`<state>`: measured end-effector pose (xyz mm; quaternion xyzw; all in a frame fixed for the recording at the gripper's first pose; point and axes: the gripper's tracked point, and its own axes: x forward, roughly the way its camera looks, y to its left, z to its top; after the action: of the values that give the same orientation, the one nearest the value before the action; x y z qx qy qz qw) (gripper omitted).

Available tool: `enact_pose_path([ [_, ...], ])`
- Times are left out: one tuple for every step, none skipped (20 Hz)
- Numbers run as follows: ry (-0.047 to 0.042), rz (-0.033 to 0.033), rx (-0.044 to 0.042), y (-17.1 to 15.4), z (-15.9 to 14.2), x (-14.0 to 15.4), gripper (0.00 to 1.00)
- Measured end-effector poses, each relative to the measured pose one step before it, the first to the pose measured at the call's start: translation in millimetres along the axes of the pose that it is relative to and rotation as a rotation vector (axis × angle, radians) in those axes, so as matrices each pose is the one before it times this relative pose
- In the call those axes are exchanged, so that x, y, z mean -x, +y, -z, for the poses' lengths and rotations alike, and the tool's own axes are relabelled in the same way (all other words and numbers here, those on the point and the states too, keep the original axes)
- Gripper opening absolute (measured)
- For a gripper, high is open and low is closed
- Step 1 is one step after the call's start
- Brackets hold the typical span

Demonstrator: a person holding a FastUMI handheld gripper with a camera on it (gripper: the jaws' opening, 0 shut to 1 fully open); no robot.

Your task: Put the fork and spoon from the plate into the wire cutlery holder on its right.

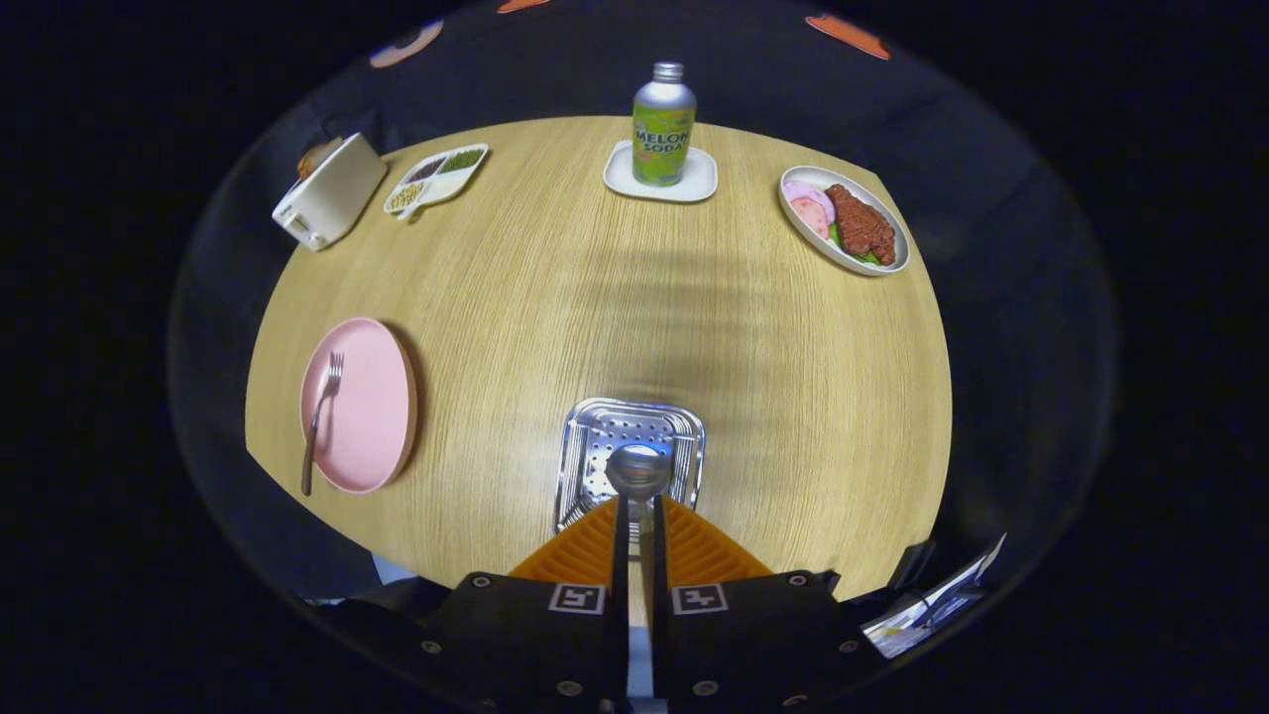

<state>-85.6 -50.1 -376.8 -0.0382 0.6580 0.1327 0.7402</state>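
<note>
My gripper (pixel 638 508) is shut on the spoon's handle, and the spoon (pixel 638 472) sticks forward with its bowl hanging over the metal cutlery holder (pixel 585 436), seen from above as a square perforated basket on the wooden table. To the left lies the pink plate (pixel 372 416). A fork (pixel 319 421) rests along its left side, tines pointing away from me.
At the table's far side stand a green soda bottle (pixel 663 124) on a white square coaster (pixel 699 178), a white plate of meat (pixel 845 220) to the right, and a divided snack dish (pixel 436 177) plus a white toaster (pixel 329 193) to the left.
</note>
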Motion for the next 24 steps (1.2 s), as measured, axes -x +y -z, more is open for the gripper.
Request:
enact_pose_path([
  [-0.05591,0.00555,-0.01325,-0.68,-10.31,3.56,0.1],
  [-0.057,0.00611,-0.00715,-1.7,-7.82,5.74,0.1],
  [-0.0563,0.00299,0.00049,0.96,-9.32,6.38,0.11],
  [-0.06028,0.00509,-0.00211,1.05,-10.07,6.75,0.11],
  [-0.06091,0.00465,-0.00542,2.83,-10.84,6.8,0.13],
  [-0.0541,0.00133,-0.01008,4.28,-8.95,5.13,0.13],
  [-0.05548,-0.0027,-0.00914,4.57,-10.53,5.33,0.13],
  [-0.05271,0.00085,-0.00604,3.94,-9.69,4.9,0.14],
  [-0.04805,-0.01218,-0.00228,5.91,-8.23,6.91,0.18],
  [-0.0437,-0.01614,-0.00263,7.77,-7.24,5.14,0.24],
  [-0.04716,-0.0092,-0.00219,8.26,-10.01,3.29,0.3],
  [-0.03698,-0.00787,0.00218,8.35,-6.47,2.71,0.37],
  [-0.03932,0.00011,-0.00124,5.78,-8.62,2.99,0.46],
  [-0.04018,-0.00389,-0.00334,7.27,-8.57,2.13,0.51],
  [-0.03945,-0.00235,-0.00845,7.8,-9.97,2.08,0.61],
  [-0.05878,-0.00238,-0.01571,9.47,-12.28,4.17,0.65],
  [-0.04504,0.00225,-0.00366,8.61,-12.83,1.66,0.72],
  [-0.03871,0.00798,0.00229,6.45,-8.92,3.15,0.75],
  [-0.0341,0.01004,0.01027,6.42,-9.48,2.61,0.8],
  [-0.03212,0.00722,0.00619,7.95,-8.43,2.4,0.81],
  [-0.02652,-0.00113,0.00268,10.59,-7.1,0.09,0.83],
  [-0.02262,0.00003,-0.00058,12.13,-4.9,2.4,0.84],
  [-0.01853,-0.0013,0.00242,10.3,-3.35,1.09,0.85],
  [-0.02232,0.00465,0.00308,8.58,-2.44,0.42,0.86],
])
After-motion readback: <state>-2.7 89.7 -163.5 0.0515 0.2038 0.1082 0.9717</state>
